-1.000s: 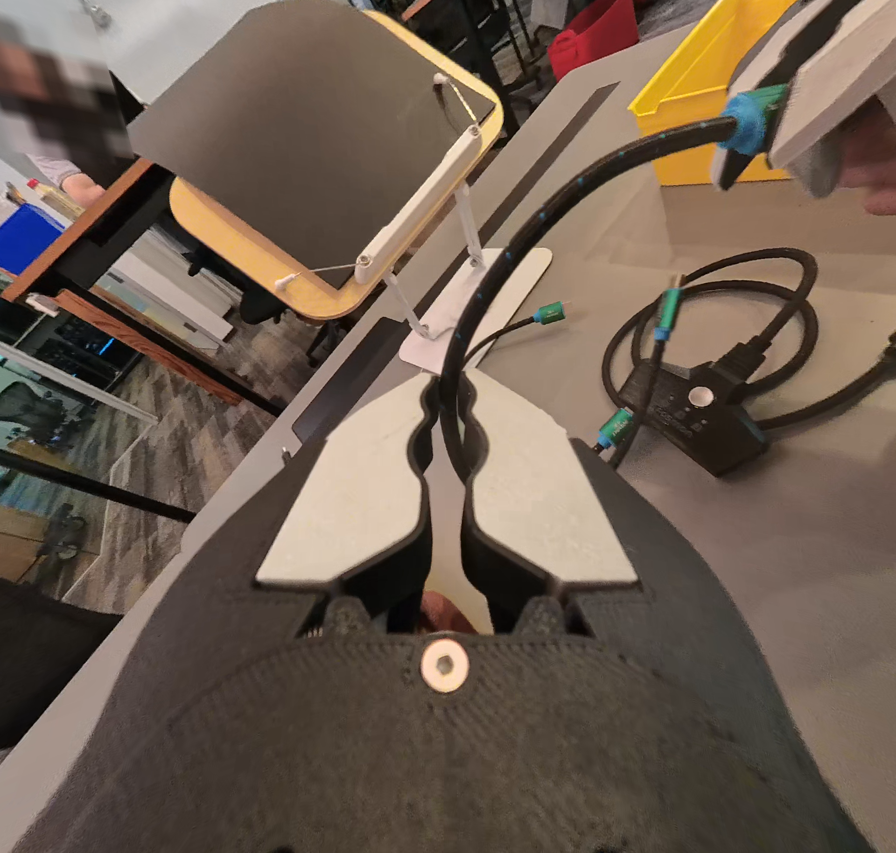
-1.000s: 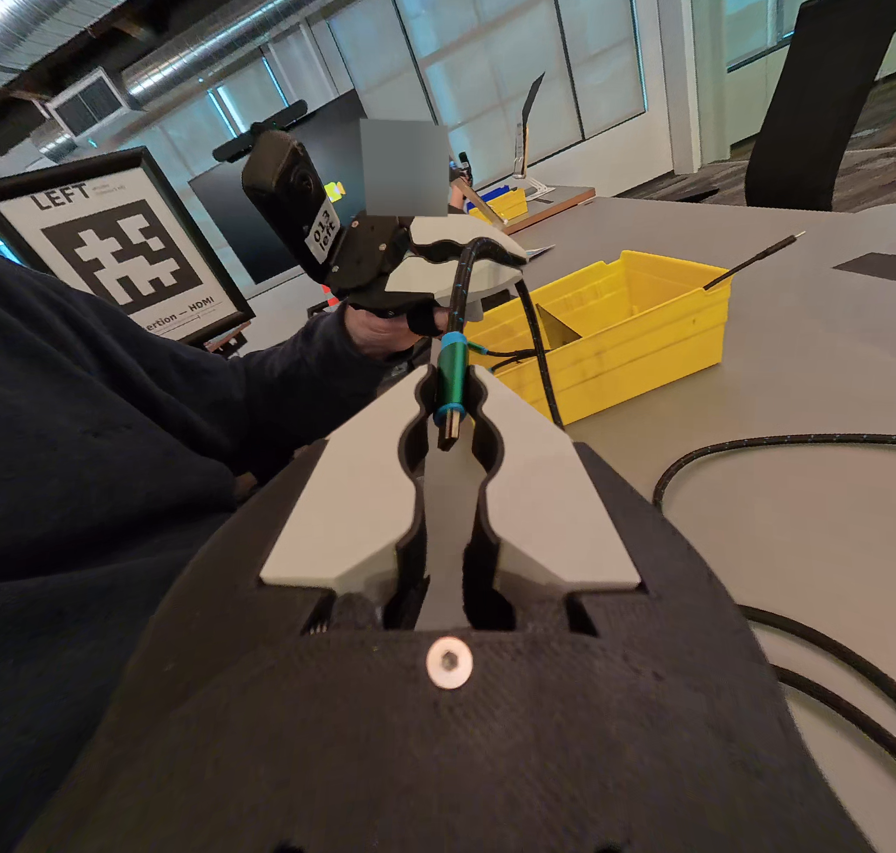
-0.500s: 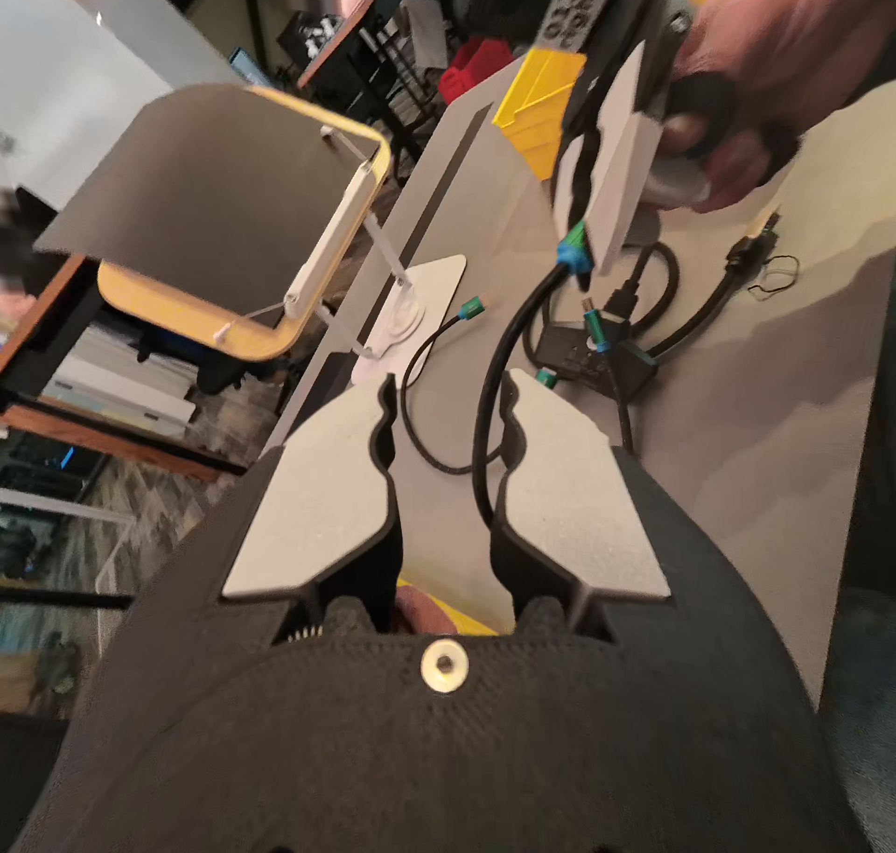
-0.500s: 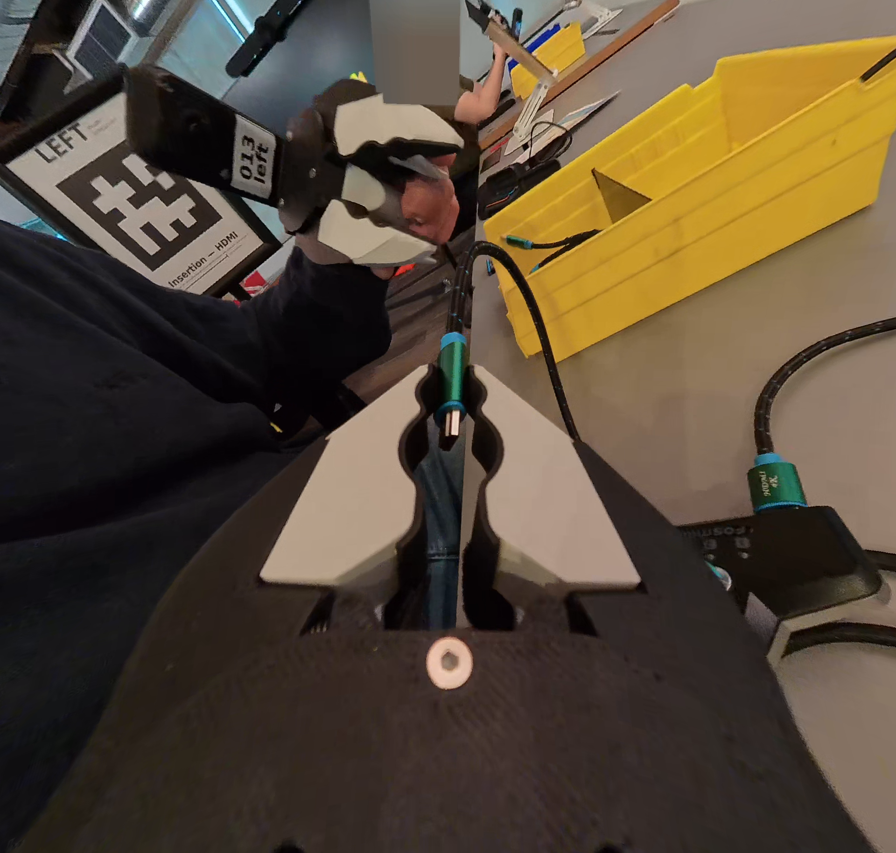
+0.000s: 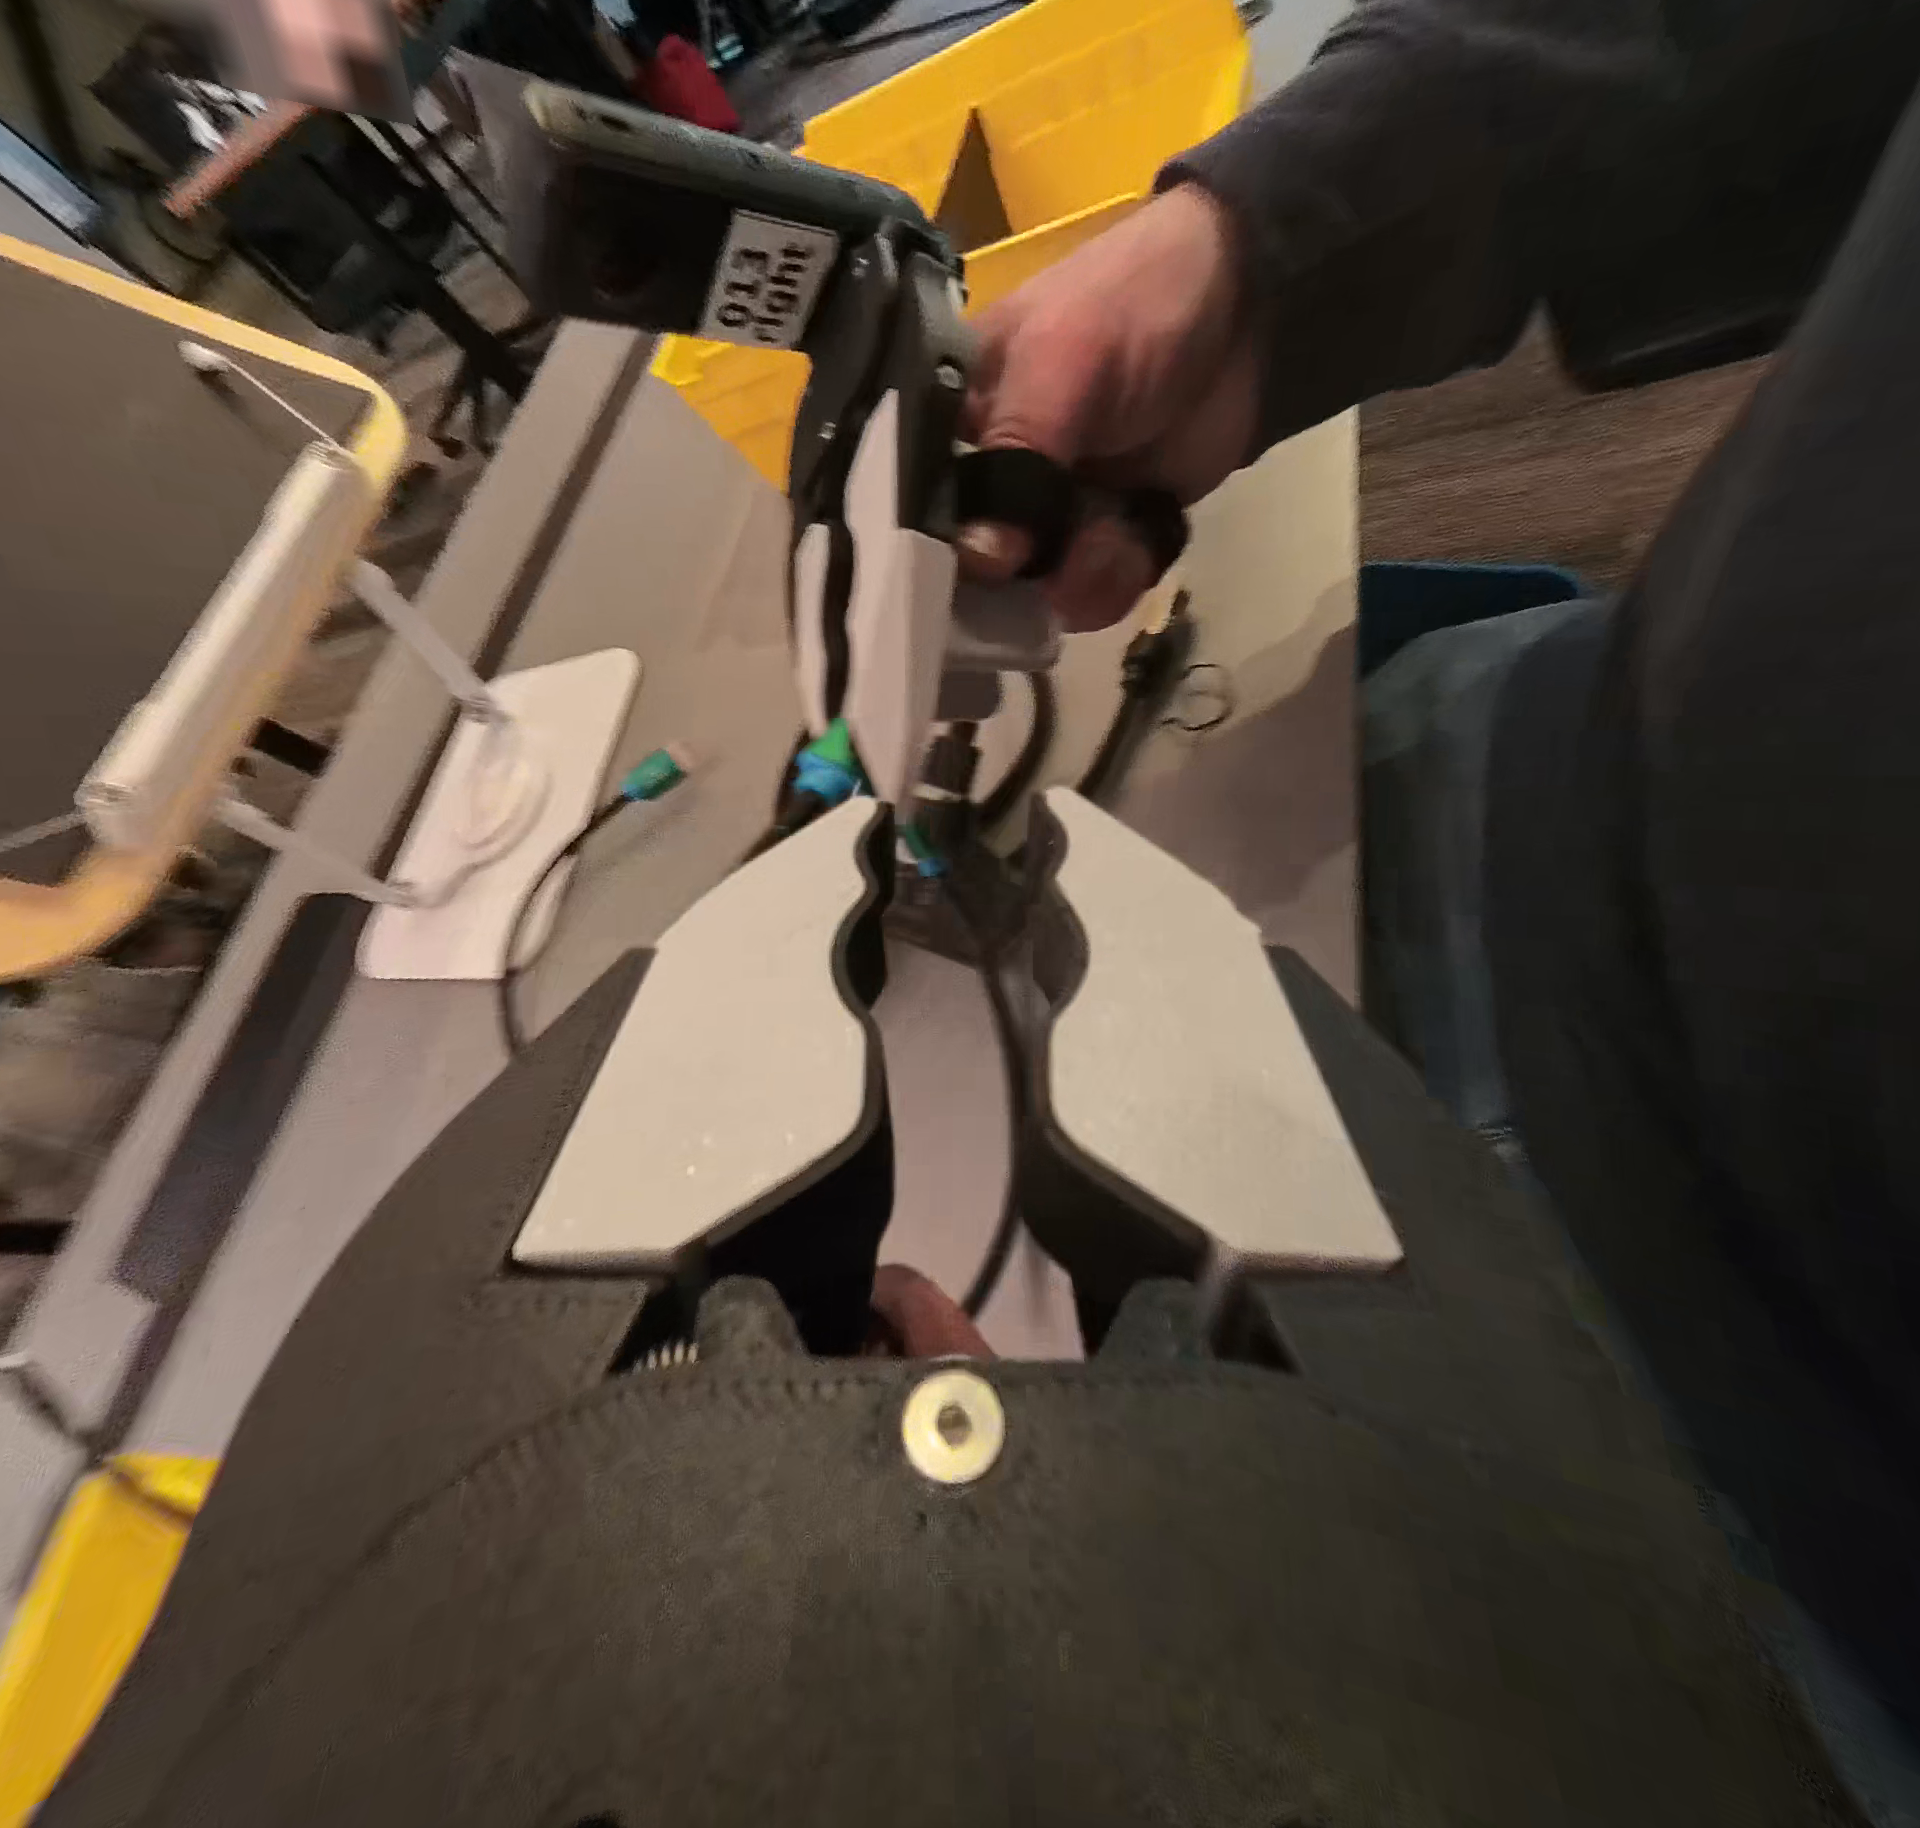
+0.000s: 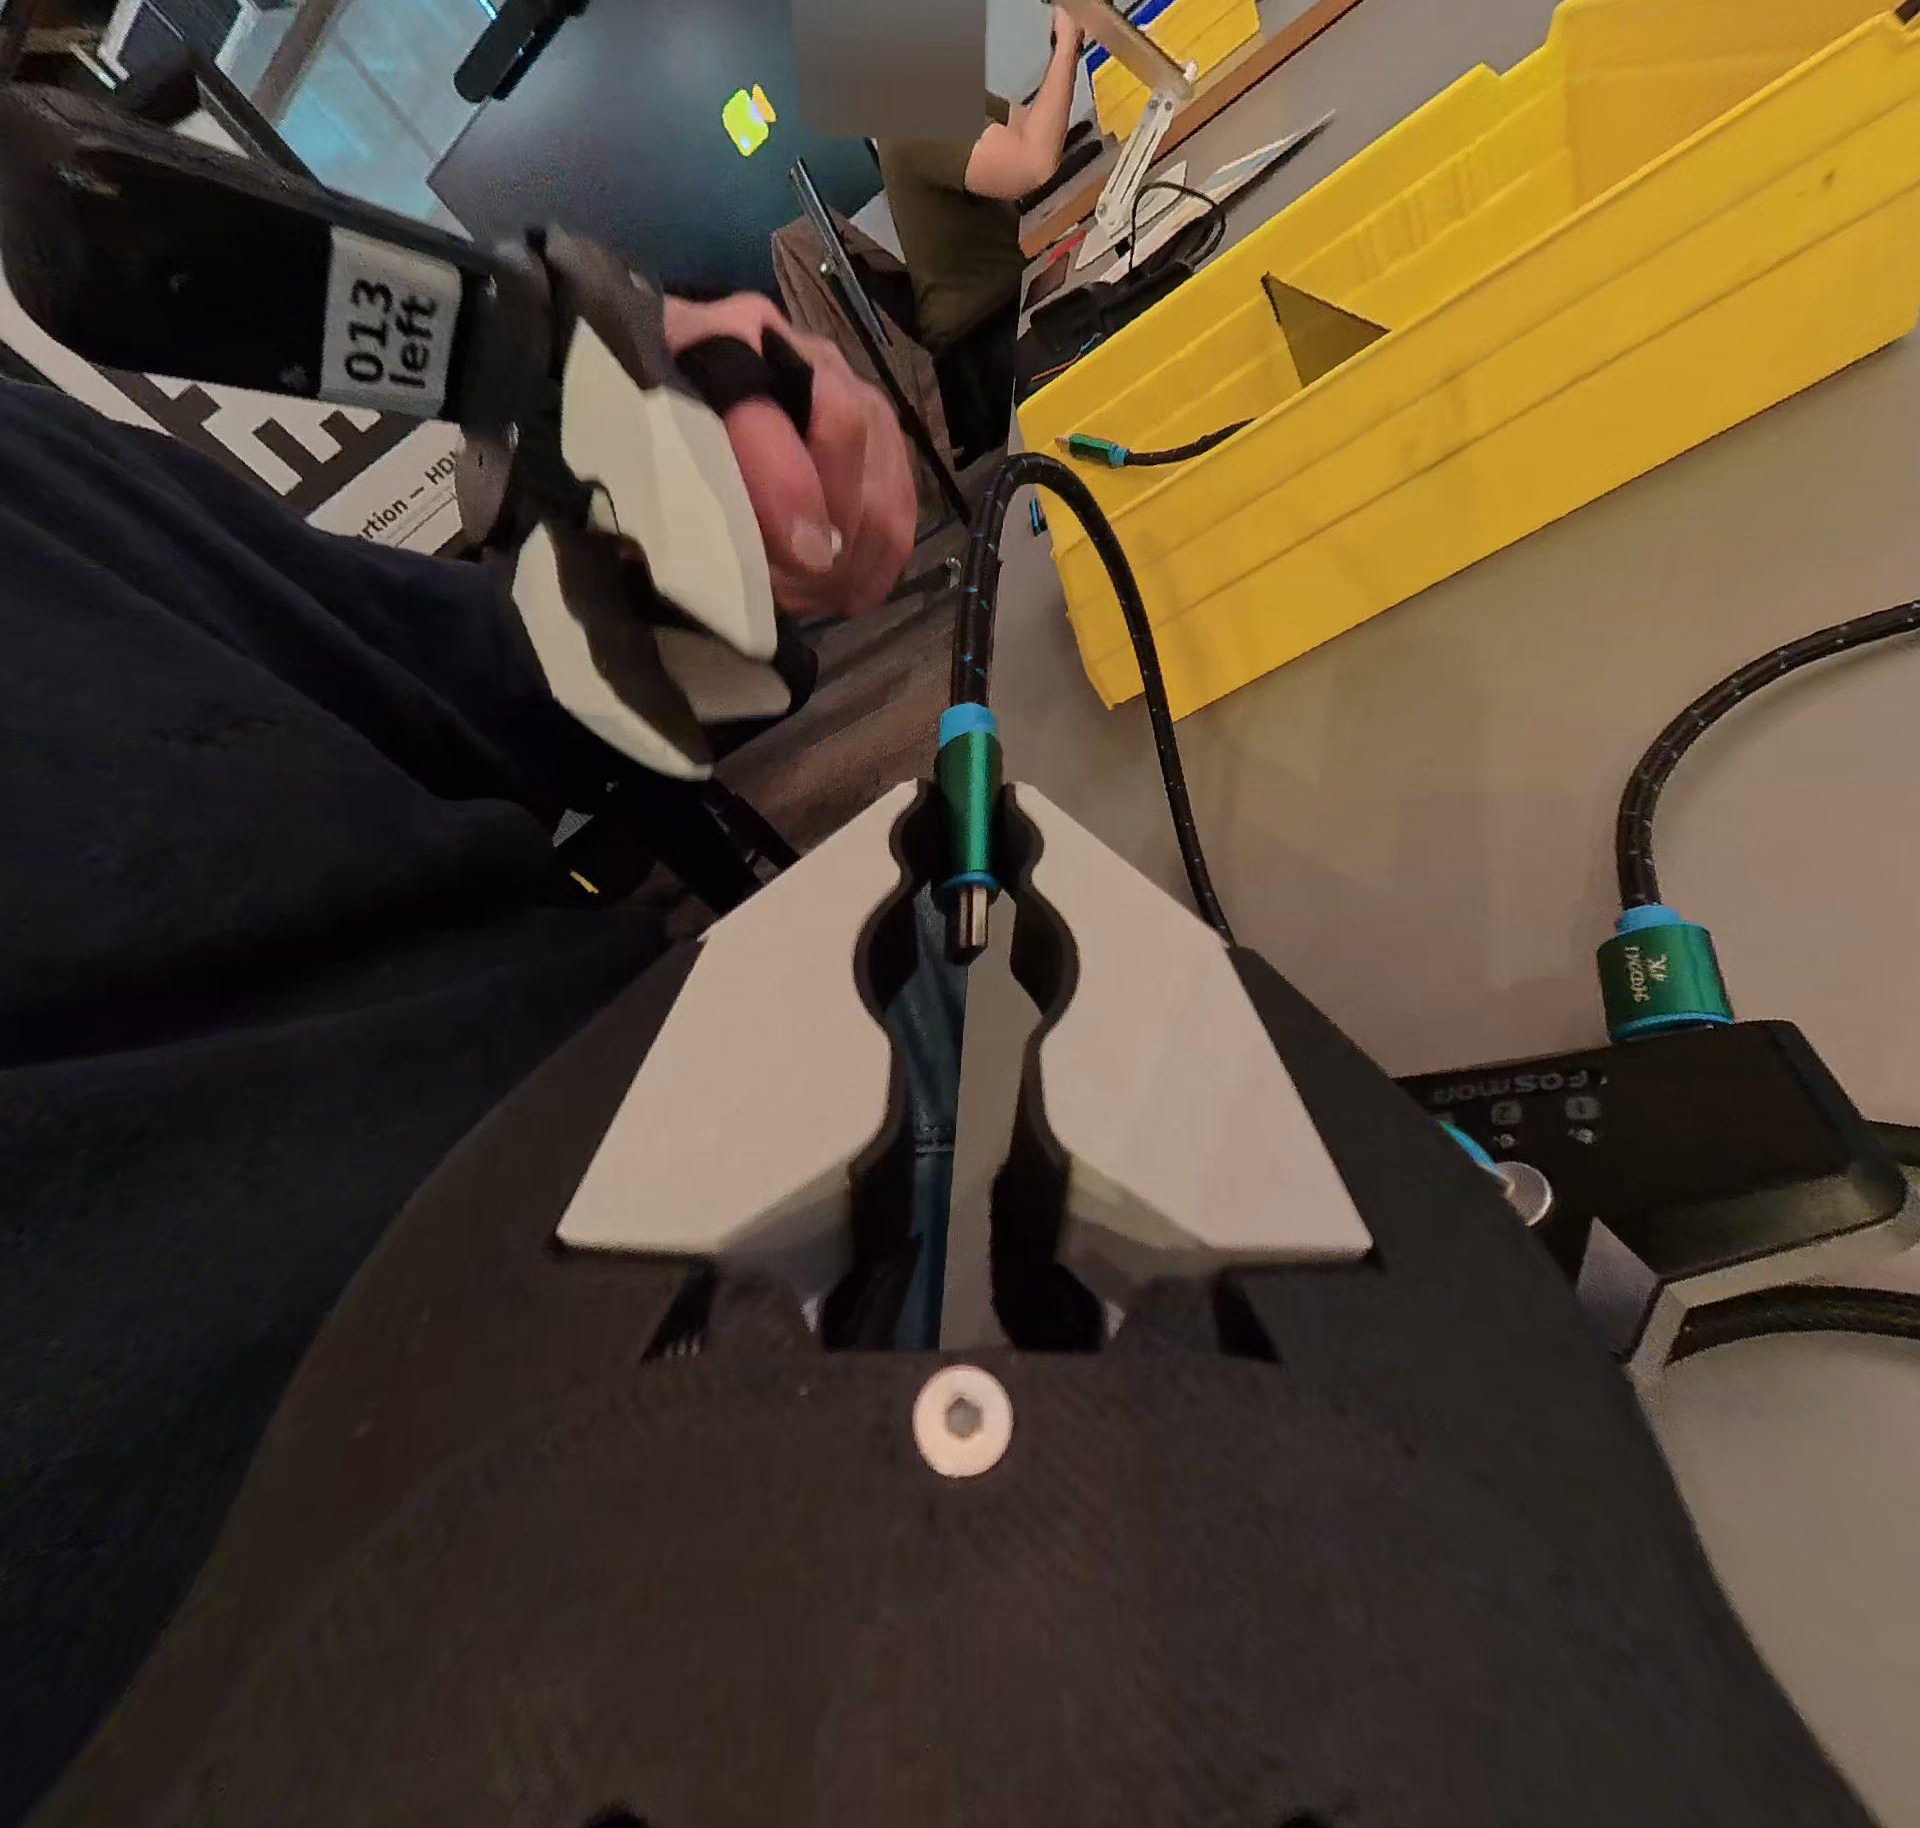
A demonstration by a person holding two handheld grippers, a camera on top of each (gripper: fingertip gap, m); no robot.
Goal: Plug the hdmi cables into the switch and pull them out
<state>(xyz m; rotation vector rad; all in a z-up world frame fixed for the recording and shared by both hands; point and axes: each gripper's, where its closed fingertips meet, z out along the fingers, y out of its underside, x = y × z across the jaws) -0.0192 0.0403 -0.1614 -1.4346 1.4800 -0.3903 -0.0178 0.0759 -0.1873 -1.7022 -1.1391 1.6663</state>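
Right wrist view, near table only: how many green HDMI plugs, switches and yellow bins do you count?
green HDMI plugs: 3, one in the right tongs, one in the switch, one in the bin
switch: 1
bin: 1
Total: 5
A teal bit beside the switch is too hidden to count.

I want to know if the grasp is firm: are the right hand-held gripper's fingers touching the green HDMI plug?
Touching. The right wrist view shows the right hand-held gripper shut on the green HDMI plug, both fingertips pressed against its barrel with no gap.
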